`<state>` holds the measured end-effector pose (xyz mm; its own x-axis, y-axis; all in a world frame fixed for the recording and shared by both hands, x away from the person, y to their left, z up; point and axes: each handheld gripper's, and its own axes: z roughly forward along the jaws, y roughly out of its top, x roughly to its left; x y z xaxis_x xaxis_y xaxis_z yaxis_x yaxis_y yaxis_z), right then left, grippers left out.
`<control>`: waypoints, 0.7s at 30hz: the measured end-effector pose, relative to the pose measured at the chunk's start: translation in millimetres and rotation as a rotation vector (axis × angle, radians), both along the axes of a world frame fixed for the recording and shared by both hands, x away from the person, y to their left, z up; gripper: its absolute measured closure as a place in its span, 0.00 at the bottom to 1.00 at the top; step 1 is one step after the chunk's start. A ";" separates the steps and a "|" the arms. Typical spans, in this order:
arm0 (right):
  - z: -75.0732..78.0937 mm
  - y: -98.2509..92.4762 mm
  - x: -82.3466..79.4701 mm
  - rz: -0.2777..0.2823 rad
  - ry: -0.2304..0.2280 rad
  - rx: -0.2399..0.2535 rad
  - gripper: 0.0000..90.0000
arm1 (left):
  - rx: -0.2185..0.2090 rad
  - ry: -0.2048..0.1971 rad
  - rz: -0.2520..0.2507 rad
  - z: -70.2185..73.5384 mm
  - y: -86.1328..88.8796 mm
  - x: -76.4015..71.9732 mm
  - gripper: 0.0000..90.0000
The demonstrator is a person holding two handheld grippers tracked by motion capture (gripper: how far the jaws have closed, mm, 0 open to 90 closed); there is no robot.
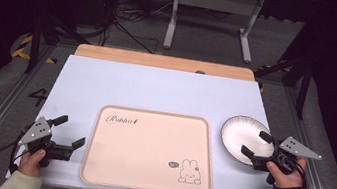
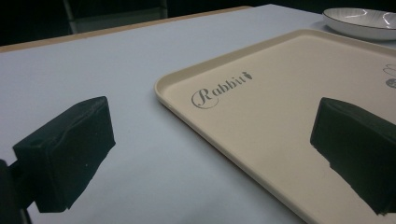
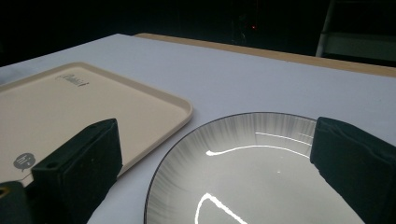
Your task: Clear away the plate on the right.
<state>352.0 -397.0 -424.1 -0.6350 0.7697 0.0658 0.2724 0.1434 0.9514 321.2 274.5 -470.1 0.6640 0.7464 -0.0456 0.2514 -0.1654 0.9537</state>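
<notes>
overhead forward-down, gripper cameras low, tray (image 1: 150, 150) shared

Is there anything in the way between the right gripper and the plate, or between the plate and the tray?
Nothing visible. The right gripper hangs open over the plate, and only bare table separates the plate from the tray.

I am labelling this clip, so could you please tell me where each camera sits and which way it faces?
High view: above the person's side, facing forward and down at the table; forearms, left gripper, right gripper show.
Left gripper view: rides that gripper, faces the tray; own jaws show.
Right gripper view: faces the plate; own jaws show.
All share tray and plate.
</notes>
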 end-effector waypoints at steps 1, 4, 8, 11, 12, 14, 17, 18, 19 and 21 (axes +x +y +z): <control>0.5 -0.9 0.8 -0.001 -0.008 0.001 0.02 | 0.001 0.001 0.000 0.0 0.0 0.0 0.00; 2.1 -2.3 1.5 -0.012 -0.018 0.006 0.02 | 0.001 0.001 0.001 0.1 0.0 0.0 0.00; 3.8 -5.1 4.2 -0.034 -0.027 0.006 0.03 | 0.004 0.004 -0.001 0.3 0.2 0.0 0.00; 4.6 -7.3 5.8 -0.061 -0.021 -0.003 0.03 | 0.007 0.002 -0.002 0.3 0.4 0.2 0.00; 5.0 -8.3 6.6 -0.068 -0.018 -0.013 0.03 | 0.007 0.002 -0.002 0.3 0.4 0.3 0.00; 5.7 -10.3 8.1 -0.082 -0.011 -0.022 0.04 | 0.007 0.003 -0.002 0.3 0.4 0.3 0.00; 6.2 -13.1 10.9 -0.103 0.001 -0.030 0.05 | 0.007 0.003 -0.002 0.3 0.3 0.2 0.00; 6.3 -14.0 11.8 -0.113 0.000 -0.030 0.05 | 0.008 0.002 -0.001 0.3 0.3 0.3 0.00; 6.7 -14.9 12.7 -0.122 -0.004 -0.028 0.06 | 0.008 0.002 -0.001 0.3 0.3 0.3 0.00; 7.9 -17.6 14.3 -0.148 -0.010 -0.039 0.08 | 0.008 0.003 0.000 0.3 0.2 0.3 0.00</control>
<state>366.3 -414.6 -416.3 -0.5152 0.8566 0.0286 0.2838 0.1390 0.9487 321.6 274.7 -469.7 0.6640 0.7466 -0.0412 0.2539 -0.1733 0.9516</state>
